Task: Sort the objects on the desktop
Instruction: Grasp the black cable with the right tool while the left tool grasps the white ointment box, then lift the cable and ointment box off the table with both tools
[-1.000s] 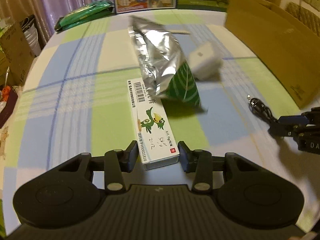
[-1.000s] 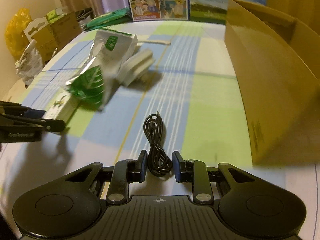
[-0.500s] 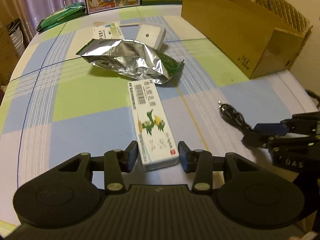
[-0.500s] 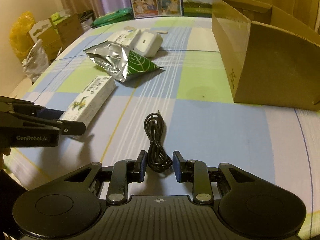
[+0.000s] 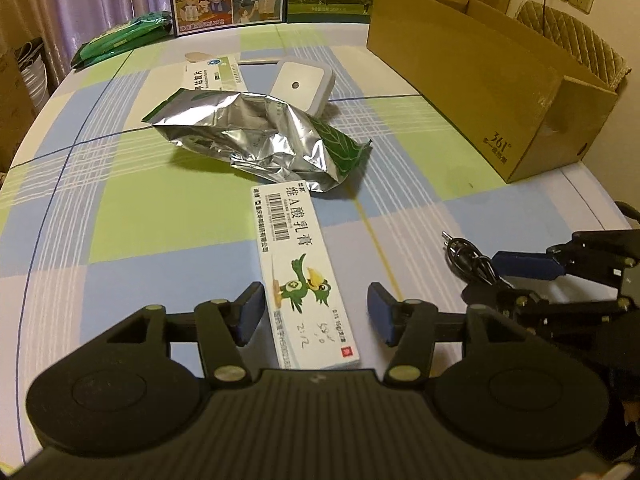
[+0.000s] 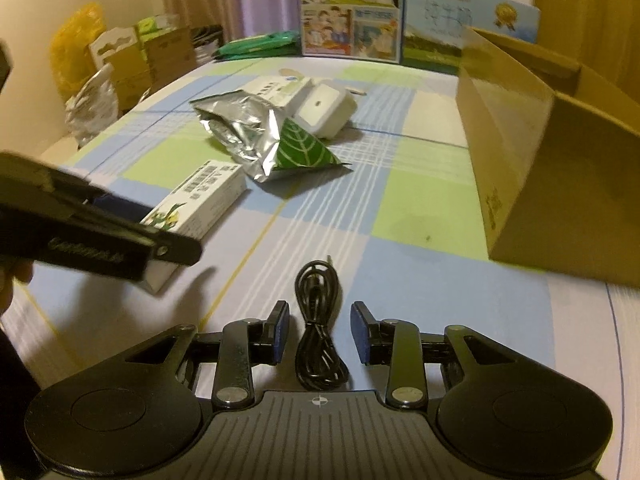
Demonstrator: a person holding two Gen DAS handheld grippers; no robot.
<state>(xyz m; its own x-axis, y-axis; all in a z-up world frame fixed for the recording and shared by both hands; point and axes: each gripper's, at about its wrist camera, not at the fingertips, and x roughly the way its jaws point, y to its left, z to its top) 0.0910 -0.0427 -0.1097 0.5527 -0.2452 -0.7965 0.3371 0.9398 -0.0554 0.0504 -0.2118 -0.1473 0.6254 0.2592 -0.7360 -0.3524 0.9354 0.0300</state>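
We see left claw [image 5: 316, 314] wide open astride ointment box [image 5: 304, 276], lower centre, no grip. Right claw [image 6: 320, 338] open around cable [image 6: 318, 332], bottom centre. Risk, we judge: loose cable loops slipping out on closing; box twisting on desk [image 5: 132, 208].

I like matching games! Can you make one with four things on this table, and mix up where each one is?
Things:
1. white box with a green bird
2. black cable
3. silver foil bag
4. cardboard box

Places:
A. crumpled in the middle of the table
B. between the left hand-held gripper's open fingers
C. along the table's right side
D. between the right hand-held gripper's open fingers

Pairs: 1-B, 2-D, 3-A, 4-C
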